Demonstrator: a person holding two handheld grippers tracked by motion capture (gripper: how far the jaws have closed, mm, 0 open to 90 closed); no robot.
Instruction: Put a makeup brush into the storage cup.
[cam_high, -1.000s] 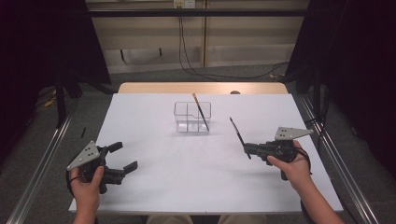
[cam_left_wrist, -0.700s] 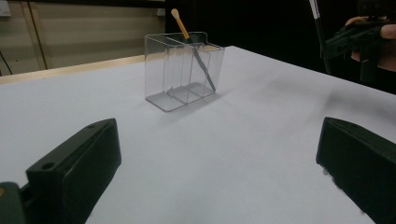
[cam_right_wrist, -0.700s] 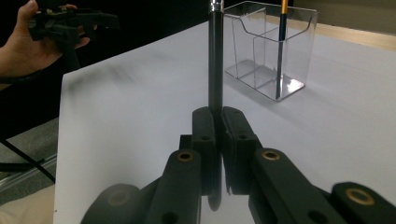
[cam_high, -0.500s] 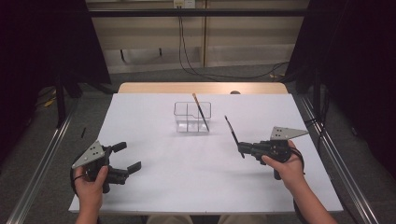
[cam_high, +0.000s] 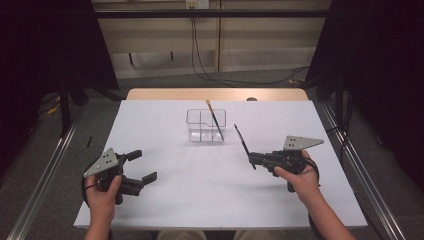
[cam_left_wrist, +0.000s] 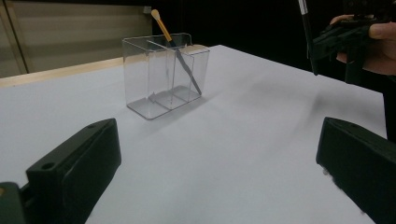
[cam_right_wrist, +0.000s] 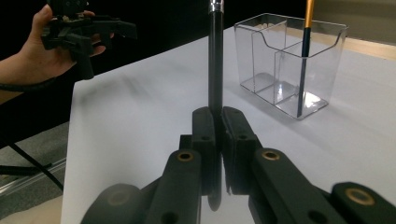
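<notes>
— Over at the left edge of the table (cam_high: 165, 200), what is that hand doing?

— Its left gripper (cam_high: 145, 166) sits low above the white top, jaws wide apart with nothing between them. Bare surface runs out ahead of those jaws, all the way to the clear box (cam_high: 205, 125).

— And the near edge?

— Close behind the gripper body; the left hand (cam_high: 101, 192) comes in over it. Ahead of the jaws and across to the other hand the top is open.

— What about that box, seen along the left jaws?

— It stands ahead and a little left of the gap, upright, split into compartments. A yellow-tipped brush (cam_left_wrist: 174, 46) leans in one compartment on its right side, tip up past the rim.

— Then the right side?

— The right gripper (cam_high: 253, 160) has its jaws pressed together on a black pen (cam_high: 243, 145), near its lower end. Along those jaws the pen (cam_right_wrist: 215, 60) rises straight from between the pads (cam_right_wrist: 233, 135), with the box (cam_right_wrist: 290, 65) ahead and to the right, well apart from it.

— Is the pen touching the table?

— I cannot tell for certain; from above it slants up and away from the jaws towards the box. Bare top lies between its far end and the box wall, and more lies between the right hand (cam_high: 299, 181) and the right edge.
</notes>
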